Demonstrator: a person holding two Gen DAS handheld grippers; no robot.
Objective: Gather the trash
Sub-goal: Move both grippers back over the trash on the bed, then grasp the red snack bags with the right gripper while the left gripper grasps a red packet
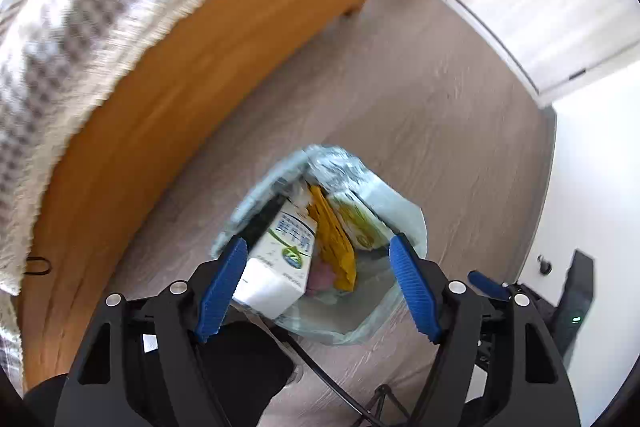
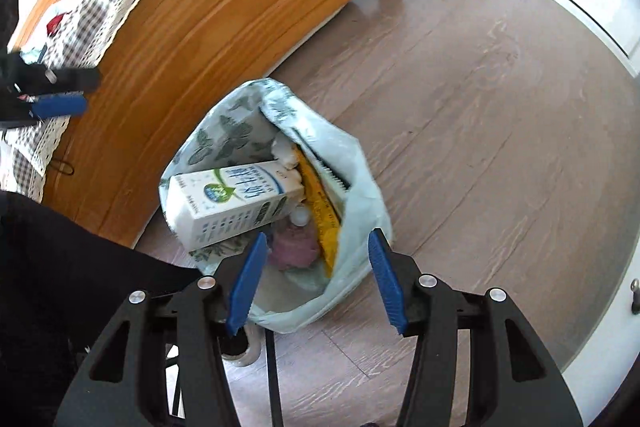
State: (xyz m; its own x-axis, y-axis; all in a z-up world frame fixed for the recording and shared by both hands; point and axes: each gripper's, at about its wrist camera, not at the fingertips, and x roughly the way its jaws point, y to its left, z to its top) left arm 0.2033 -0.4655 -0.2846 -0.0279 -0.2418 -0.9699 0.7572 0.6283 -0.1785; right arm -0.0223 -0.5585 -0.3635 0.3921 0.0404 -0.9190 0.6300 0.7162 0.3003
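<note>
The milk carton (image 1: 276, 259) lies in the trash bag (image 1: 384, 203) on the floor (image 1: 440, 107), below the left gripper (image 1: 318, 287), its jaws apart and empty; the right gripper (image 2: 316, 279), likewise spread, holds nothing above the bag.

Left gripper (image 1: 318, 281) aimed steeply down, 2 blue-padded jaws spread wide, nothing pinched. Right gripper (image 2: 316, 277) likewise tilted downward, jaws parted about halfway, pads pressing on nothing. Dark sleeve (image 2: 60, 267) visible at the lower left edge.
</note>
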